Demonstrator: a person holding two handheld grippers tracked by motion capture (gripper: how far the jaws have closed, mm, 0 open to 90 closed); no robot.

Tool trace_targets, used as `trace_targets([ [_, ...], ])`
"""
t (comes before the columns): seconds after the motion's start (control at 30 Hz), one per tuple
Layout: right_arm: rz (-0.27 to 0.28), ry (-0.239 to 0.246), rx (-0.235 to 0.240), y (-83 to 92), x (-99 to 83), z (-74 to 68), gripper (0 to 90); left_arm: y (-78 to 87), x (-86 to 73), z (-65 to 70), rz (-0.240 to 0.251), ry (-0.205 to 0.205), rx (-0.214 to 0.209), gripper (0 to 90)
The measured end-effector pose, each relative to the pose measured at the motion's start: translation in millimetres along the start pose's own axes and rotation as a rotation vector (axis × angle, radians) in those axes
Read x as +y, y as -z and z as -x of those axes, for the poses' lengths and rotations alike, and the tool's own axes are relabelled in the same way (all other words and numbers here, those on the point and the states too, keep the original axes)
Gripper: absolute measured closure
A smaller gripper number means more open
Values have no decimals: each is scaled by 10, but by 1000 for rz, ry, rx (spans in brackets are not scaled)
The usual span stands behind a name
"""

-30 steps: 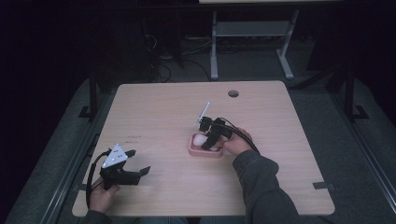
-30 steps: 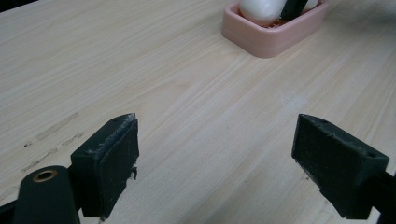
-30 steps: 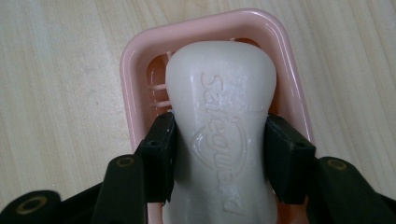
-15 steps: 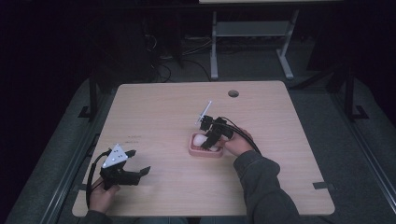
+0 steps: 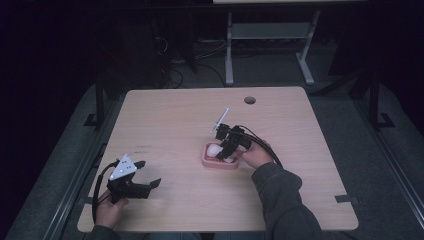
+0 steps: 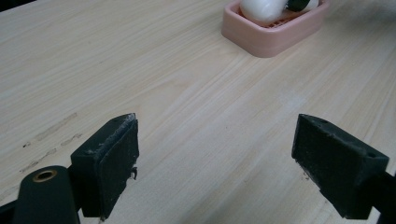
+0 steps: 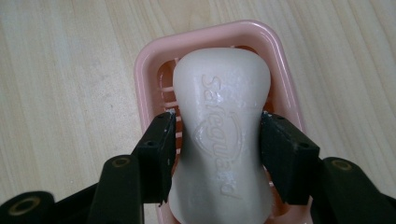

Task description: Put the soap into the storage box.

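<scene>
Right hand-held gripper (image 7: 217, 140) straddles the soap bar (image 7: 222, 135) across its waist, jaws just eased apart, pads barely off. Bar lies lengthwise in pink dish (image 5: 220, 162), mid-bench. Left hand-held gripper (image 6: 224, 163) spread, empty, near-left corner.

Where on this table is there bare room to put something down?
Bare wood lies between the left tongs and the pink soap dish, across the far half up to the round hole, and along the right edge of the table. It is crowded at the dish, where the right tongs flank the white soap.
</scene>
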State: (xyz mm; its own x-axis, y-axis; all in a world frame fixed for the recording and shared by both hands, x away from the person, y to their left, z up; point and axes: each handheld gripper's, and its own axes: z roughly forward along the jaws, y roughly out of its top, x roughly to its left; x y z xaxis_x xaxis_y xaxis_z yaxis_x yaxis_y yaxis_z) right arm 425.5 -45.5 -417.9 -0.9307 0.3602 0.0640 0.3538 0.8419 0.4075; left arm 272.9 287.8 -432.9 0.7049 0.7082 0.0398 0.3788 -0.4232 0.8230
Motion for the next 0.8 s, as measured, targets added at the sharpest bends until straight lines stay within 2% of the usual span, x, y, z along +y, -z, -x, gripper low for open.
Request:
trace_targets([
  [0.13,2,18,-17,6,-19,-26,473,-5,0,4,-1,-1,0,145],
  [0.23,17,-2,-1,19,-58,-13,479,-8,-2,5,-3,-4,2,145],
  [0.8,15,1,-10,60,-117,-32,484,-7,1,6,-9,-11,-3,145],
])
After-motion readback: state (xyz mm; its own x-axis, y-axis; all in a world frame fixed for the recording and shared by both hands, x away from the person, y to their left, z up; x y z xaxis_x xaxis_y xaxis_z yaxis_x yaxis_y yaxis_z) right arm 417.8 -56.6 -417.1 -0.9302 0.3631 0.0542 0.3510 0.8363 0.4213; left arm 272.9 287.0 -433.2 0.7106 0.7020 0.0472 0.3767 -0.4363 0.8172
